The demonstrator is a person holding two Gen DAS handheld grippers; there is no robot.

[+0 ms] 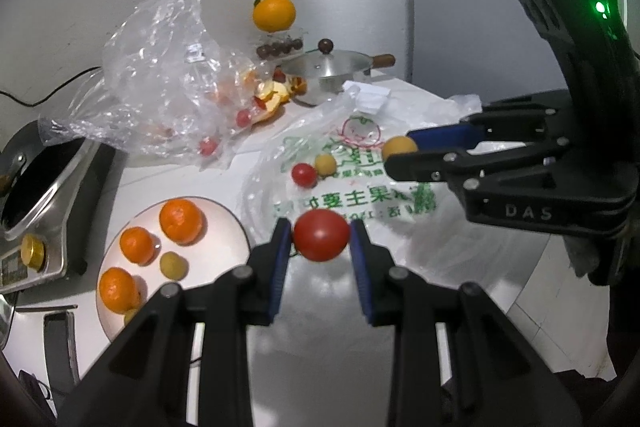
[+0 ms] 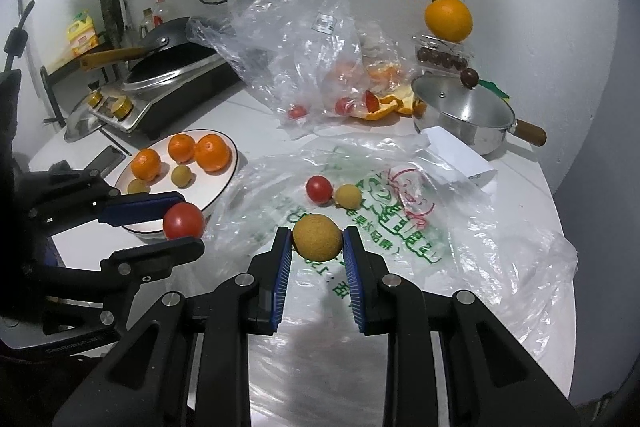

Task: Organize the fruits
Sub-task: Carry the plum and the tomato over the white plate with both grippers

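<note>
The left gripper (image 1: 321, 243) fingers pinch a red tomato (image 1: 321, 235); the right gripper (image 2: 316, 241) fingers clamp a yellow fruit (image 2: 317, 237), plate (image 2: 224, 183) at ten o'clock.

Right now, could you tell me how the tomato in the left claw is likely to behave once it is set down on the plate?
The tomato is round and glossy, so it will probably roll if released with any sideways motion. The plate looks shallow, so its rim may barely stop it. The left claw grips it only at two sides; its skin looks smooth and likely slippery, and a hard squeeze could bruise it.
</note>
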